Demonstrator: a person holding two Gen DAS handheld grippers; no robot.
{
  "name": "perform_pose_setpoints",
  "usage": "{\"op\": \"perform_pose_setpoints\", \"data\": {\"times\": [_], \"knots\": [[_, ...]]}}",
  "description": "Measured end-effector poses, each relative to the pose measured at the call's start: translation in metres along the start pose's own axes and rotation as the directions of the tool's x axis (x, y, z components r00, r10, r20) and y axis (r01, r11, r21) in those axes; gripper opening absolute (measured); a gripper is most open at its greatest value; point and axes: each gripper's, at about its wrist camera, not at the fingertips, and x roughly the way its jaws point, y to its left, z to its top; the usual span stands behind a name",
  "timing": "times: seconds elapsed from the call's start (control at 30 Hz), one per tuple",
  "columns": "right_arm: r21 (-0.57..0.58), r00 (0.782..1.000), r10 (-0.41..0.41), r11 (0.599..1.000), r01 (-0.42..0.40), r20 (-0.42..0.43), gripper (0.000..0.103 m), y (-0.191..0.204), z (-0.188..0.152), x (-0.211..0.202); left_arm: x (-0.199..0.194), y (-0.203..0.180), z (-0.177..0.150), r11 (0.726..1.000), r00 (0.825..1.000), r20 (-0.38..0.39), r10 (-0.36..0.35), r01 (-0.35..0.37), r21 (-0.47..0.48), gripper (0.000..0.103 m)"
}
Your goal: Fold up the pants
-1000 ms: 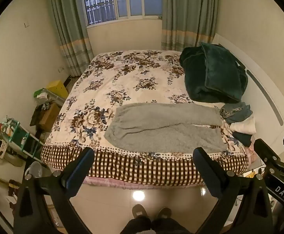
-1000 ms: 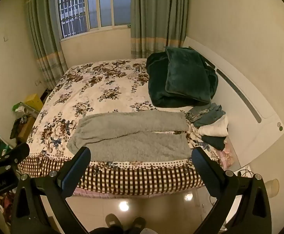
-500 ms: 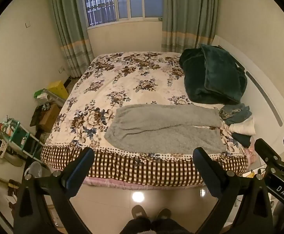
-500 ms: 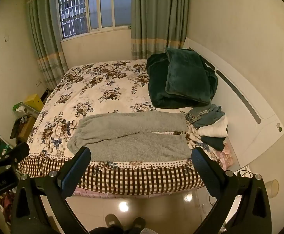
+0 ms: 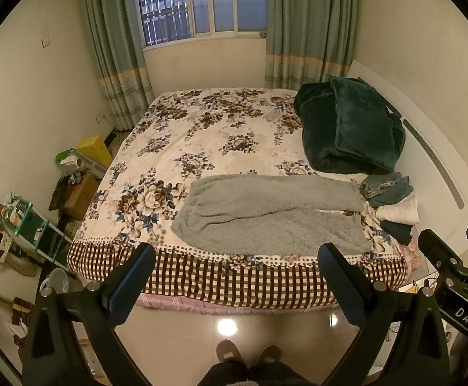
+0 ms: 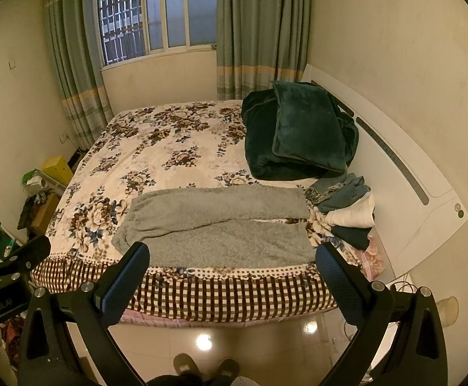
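Both jaws stand spread wide: left gripper (image 5: 235, 263) and right gripper (image 6: 232, 262) hover off the bed (image 5: 201, 135). Grey pants (image 5: 269, 215) lie flat near its edge.

The pants (image 5: 266, 215) lie flat across the near edge of the bed (image 5: 201, 128), legs side by side. Just right of them sits a pile of folded clothes (image 5: 391, 206); behind that, a bundled blanket (image 5: 346, 128) against the headboard (image 5: 443, 173).
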Motion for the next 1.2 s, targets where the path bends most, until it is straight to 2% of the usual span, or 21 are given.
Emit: {"op": "perform_pose_setpoints", "data": {"times": [0.23,0.27,0.57,0.63,1.2], "knots": [[0.001,1.0,-0.001,1.0,0.001,0.004,0.103,0.001,-0.003,0.001,0.003,-0.009,0.006,1.0,1.0,0.004,-0.002,0.002,-0.001,0.103],[0.002,1.0,-0.001,1.0,0.001,0.005,0.103,0.0,-0.003,0.0,-0.002,0.001,0.001,1.0,1.0,0.003,-0.005,0.005,-0.003,0.103],[0.002,1.0,-0.001,1.0,0.001,0.01,0.103,-0.001,-0.003,0.0,0.003,-0.009,0.011,1.0,1.0,0.003,-0.006,0.006,0.0,0.103],[0.0,1.0,-0.001,1.0,0.001,0.01,0.103,-0.001,0.003,-0.005,-0.003,0.001,0.005,1.0,1.0,0.005,-0.01,0.01,-0.005,0.103],[-0.001,1.0,-0.002,1.0,0.002,0.014,0.103,-0.003,0.004,-0.008,-0.001,-0.003,0.019,1.0,1.0,0.012,-0.019,0.019,0.001,0.103]]}}
